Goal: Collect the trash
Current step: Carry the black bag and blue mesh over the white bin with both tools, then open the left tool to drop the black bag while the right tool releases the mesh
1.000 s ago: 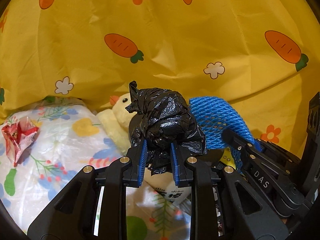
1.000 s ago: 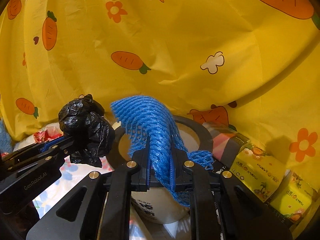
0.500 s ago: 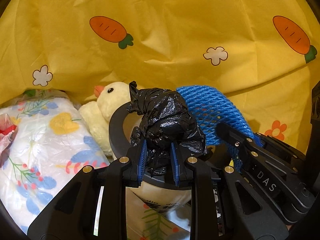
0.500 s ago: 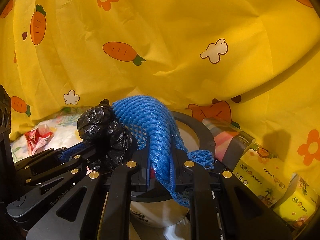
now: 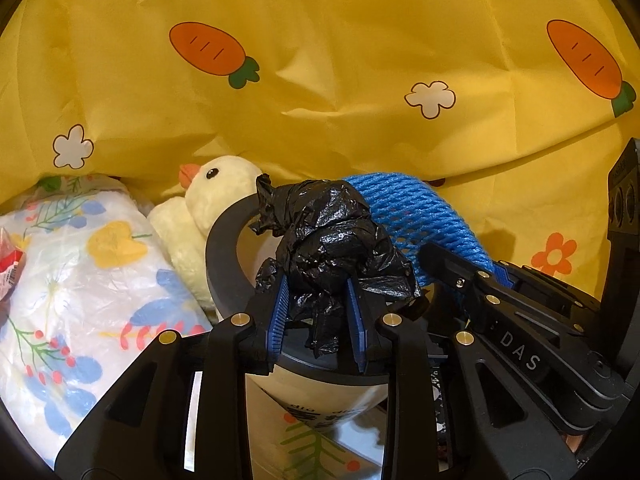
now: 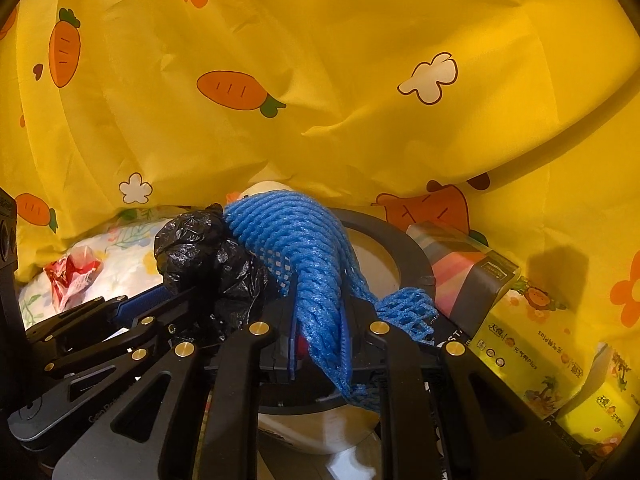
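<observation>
plush duck | floral bedding | carrot-print yellow cloth | yellow cartons

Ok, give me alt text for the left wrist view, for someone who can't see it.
The left gripper, jaws just opening, has a crumpled black plastic bag between its fingers above a black-rimmed bin. Beside it the right gripper holds blue foam netting. Behind: a plush duck and yellow carrot-print cloth.

Black bag: thin crinkled plastic, glossy. Blue net: foam mesh, matt. Bin rim: smooth matt black plastic. Duck: plush. Yellow backdrop: creased cloth, slight sheen.
</observation>
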`<state>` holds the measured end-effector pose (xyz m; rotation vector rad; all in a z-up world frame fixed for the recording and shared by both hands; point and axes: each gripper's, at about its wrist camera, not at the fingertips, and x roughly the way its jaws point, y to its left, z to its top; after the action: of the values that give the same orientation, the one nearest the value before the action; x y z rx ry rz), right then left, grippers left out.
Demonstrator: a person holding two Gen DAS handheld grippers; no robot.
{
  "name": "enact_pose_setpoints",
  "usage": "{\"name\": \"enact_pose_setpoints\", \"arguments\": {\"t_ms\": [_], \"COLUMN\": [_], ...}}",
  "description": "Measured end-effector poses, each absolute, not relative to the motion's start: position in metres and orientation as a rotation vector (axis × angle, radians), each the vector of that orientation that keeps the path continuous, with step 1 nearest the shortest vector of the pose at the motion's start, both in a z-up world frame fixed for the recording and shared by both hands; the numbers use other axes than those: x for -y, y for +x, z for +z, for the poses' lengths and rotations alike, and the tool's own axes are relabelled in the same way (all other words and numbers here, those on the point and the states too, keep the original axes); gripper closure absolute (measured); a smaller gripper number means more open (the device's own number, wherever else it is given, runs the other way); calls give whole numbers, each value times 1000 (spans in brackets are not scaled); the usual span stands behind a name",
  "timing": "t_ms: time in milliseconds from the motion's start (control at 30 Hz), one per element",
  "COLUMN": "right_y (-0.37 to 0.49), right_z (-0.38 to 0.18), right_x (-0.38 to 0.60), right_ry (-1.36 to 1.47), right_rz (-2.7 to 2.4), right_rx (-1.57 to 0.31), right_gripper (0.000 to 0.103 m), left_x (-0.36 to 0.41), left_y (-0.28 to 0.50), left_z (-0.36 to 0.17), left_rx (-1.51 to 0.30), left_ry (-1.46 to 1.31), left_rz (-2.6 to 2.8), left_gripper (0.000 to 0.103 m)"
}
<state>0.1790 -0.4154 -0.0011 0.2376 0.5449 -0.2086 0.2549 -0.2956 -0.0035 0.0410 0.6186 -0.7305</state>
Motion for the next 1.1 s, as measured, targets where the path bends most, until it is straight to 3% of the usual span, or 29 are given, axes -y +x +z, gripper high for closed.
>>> {"name": "enact_pose_setpoints", "arguments": {"t_ms": [233,433,700,1100], "right_y": [182,183,184,181], "right_z": [-3,-5,-8,-2], "right_x": [419,422,426,426], "right_ry": [248,255,272,289], "right_rz": [-210,-209,-207,-214], "right_rx": [-549,-552,-554,-526], "right_gripper": [86,86,71,51], "left_x": [296,291,276,240], "left_y": [256,255,257,255], "left_z": [-5,-3,0,11], "left_rx": [-620,-609,-598,-565], "left_ry": [28,-6,-89,-156], "left_rz": [-753,-768,-785,-694], "left_gripper": [66,49,27,18]}}
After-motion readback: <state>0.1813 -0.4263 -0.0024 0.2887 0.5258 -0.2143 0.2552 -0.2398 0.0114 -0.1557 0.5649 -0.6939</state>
